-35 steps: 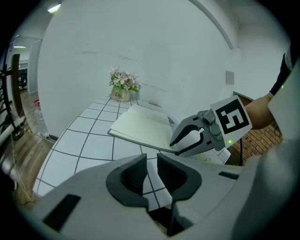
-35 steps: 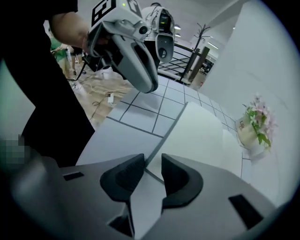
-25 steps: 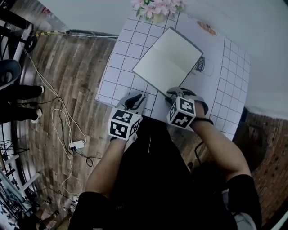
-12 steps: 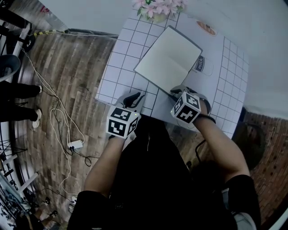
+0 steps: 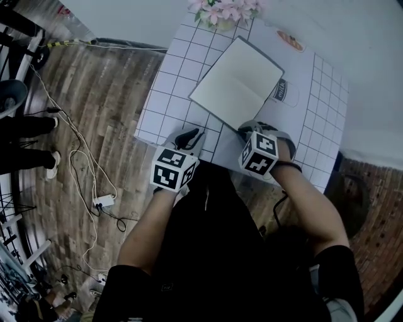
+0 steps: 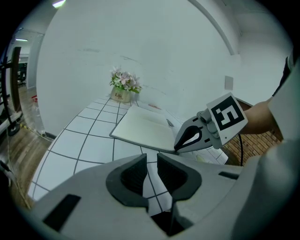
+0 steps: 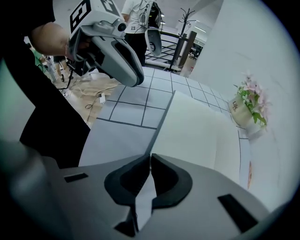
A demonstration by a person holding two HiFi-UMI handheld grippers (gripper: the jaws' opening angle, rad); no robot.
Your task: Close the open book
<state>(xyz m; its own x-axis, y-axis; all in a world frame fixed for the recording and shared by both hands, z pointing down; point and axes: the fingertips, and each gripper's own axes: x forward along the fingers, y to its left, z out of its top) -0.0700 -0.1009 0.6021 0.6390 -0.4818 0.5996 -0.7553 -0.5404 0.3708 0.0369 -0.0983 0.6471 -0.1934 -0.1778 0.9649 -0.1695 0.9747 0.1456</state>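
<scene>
The open book point(image 5: 236, 82) lies flat on the white gridded table point(image 5: 170, 94), blank pages up. It also shows in the left gripper view point(image 6: 145, 126) and the right gripper view point(image 7: 197, 131). My right gripper point(image 5: 247, 129) points steeply down at the book's near corner. Its jaws have just been closing, and they now pinch the thin near edge of the book point(image 7: 150, 159). The left gripper view shows its tip on that corner point(image 6: 180, 147). My left gripper point(image 5: 189, 135) hovers over the table's near edge, left of the book. Only table shows in the narrow gap between its jaws point(image 6: 151, 161).
A pot of pink flowers point(image 5: 220, 12) stands at the table's far edge, just behind the book. A printed milk picture point(image 5: 283, 93) lies right of the book. Cables and a power strip point(image 5: 104, 202) trail over the wooden floor on the left.
The right gripper has shifted slightly to the right at the book's near corner. The left gripper and the book lie as before.
</scene>
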